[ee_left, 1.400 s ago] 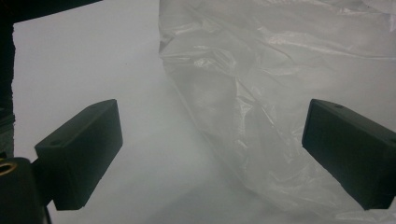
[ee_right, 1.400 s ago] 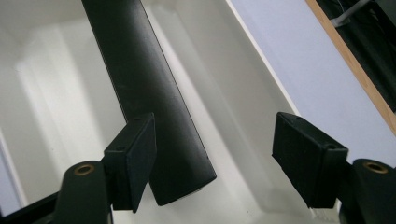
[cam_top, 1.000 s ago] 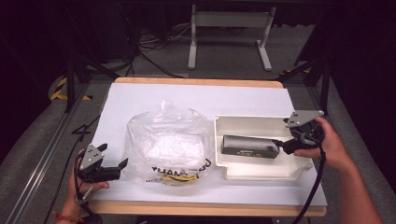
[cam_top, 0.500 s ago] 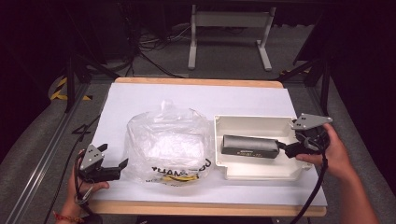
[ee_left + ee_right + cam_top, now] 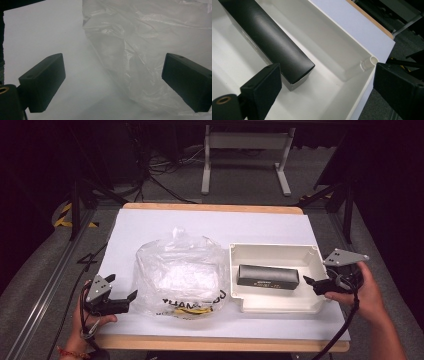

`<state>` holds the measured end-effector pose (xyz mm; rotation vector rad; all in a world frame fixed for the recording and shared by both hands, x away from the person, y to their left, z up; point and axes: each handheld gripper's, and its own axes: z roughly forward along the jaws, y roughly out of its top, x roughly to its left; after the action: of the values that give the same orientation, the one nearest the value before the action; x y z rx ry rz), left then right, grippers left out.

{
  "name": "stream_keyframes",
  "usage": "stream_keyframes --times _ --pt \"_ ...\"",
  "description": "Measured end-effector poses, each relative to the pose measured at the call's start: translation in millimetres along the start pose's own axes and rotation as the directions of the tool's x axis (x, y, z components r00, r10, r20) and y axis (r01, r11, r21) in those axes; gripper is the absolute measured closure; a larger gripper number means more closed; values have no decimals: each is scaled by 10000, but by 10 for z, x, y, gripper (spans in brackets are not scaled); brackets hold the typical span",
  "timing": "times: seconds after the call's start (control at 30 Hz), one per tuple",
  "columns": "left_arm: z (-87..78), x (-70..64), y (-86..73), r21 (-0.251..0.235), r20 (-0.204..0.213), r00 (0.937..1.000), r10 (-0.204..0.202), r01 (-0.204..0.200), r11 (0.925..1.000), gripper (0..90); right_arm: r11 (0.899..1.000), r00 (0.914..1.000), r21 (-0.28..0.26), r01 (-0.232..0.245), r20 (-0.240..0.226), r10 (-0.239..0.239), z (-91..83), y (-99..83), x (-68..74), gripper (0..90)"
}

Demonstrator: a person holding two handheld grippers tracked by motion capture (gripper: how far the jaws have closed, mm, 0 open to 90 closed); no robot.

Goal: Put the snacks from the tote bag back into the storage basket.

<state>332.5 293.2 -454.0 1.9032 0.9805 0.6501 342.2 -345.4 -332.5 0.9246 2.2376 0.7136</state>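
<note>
Currently my right gripper [image 5: 314,285] hovers at the right edge of the white tray [image 5: 272,252], jaws spread wide and holding nothing. Its own view shows the long black box [image 5: 265,37] lying inside that tray [image 5: 332,47], the box's near end just beside one jaw. On the near left of the white table [image 5: 150,225], my left gripper [image 5: 120,295] also stands wide open and empty, pointing at the crumpled clear plastic bag [image 5: 180,272], which sits left of the tray, touching its left wall. The bag [image 5: 150,50] lies between and beyond the left jaws.
</note>
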Motion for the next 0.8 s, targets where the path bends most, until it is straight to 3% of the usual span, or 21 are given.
stream_keyframes --times 0.4,0.8 --pt "4 -1 -1 27 27 10000 -13 13 10000 60 9999 9999 39 -143 -12 143 -82 -169 27 81" --pt "13 -2 -3 83 35 10000 -23 22 10000 60 9978 9978 -84 -662 22 662 -121 -421 76 78"
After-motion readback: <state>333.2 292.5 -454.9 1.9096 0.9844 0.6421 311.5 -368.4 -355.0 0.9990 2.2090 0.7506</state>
